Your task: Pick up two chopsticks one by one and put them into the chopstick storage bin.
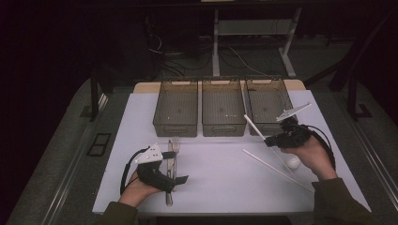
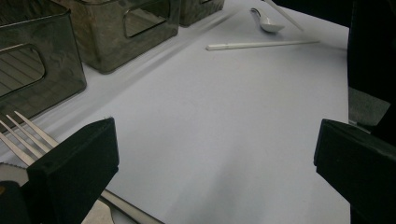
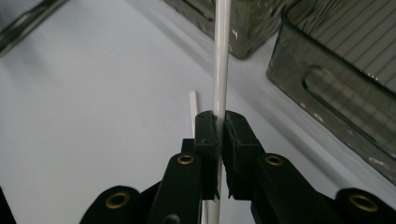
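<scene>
**White chopstick pinched in your right gripper**

The white chopstick (image 3: 221, 60) sits between the jaws of your right gripper (image 3: 220, 122), which are pressed together on it, so it is clamped firmly. In the high view this chopstick (image 1: 253, 125) is lifted above the table and points up and to the left from the right gripper (image 1: 269, 139), toward the front edge of the rightmost bin (image 1: 267, 101).

The second chopstick (image 1: 277, 170) lies flat on the white table (image 1: 220, 173), below and apart from the held one, and a white spoon (image 1: 293, 162) lies just beside it, near your right hand (image 1: 315, 157).

Your left gripper (image 2: 212, 158) rests low on the table with its jaws spread wide and nothing between them. A fork (image 2: 25, 133) and a knife (image 1: 169, 171) lie just beside its left jaw. Three dark bins stand in a row at the far side: the left bin (image 1: 176, 110), the middle bin (image 1: 223, 110) and the rightmost one.
</scene>
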`<action>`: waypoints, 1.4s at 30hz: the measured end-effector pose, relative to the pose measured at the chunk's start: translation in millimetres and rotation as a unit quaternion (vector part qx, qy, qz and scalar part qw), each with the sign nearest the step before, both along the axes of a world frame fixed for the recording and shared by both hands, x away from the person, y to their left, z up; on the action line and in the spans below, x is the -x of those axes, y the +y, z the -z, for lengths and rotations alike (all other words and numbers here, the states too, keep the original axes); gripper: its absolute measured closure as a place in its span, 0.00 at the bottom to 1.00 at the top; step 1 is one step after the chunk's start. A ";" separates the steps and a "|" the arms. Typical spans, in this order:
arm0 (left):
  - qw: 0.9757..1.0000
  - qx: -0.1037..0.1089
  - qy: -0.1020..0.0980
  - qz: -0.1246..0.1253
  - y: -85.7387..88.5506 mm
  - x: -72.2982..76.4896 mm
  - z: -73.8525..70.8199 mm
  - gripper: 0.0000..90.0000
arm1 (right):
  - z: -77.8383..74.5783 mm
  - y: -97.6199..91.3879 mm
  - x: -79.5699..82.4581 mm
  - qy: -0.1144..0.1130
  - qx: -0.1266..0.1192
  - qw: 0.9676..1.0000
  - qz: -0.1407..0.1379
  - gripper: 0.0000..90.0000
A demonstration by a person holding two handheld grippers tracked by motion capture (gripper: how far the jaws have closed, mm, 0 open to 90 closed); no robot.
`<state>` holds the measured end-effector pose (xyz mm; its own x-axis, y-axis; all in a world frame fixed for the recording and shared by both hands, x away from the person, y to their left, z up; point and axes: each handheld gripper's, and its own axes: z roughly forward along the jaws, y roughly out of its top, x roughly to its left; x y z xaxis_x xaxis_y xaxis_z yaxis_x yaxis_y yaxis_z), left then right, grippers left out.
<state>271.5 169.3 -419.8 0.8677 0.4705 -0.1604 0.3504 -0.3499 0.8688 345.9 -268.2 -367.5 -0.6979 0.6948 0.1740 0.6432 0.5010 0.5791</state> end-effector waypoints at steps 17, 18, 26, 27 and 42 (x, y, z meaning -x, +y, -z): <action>1.000 -0.004 -0.004 0.005 -2.0 1.0 -0.4 0.00 | -28.0 41.9 -26.4 -0.020 -0.047 0.999 0.005 0.94; 1.000 -0.003 -0.004 0.005 -2.1 1.1 -0.5 0.00 | -28.9 45.2 -28.5 -0.019 -0.053 0.998 0.003 0.94; 1.000 0.002 -0.005 0.006 -3.5 2.1 -1.0 0.00 | -36.4 72.6 -46.3 -0.012 -0.070 0.997 0.004 0.94; 1.000 0.002 -0.005 0.006 -3.5 2.1 -1.0 0.00 | -37.3 76.6 -48.8 -0.015 -0.070 0.997 0.002 0.94; 1.000 0.004 -0.005 0.007 -3.4 2.9 -1.8 0.00 | -53.8 137.4 -87.9 -0.025 -0.103 0.994 0.006 0.94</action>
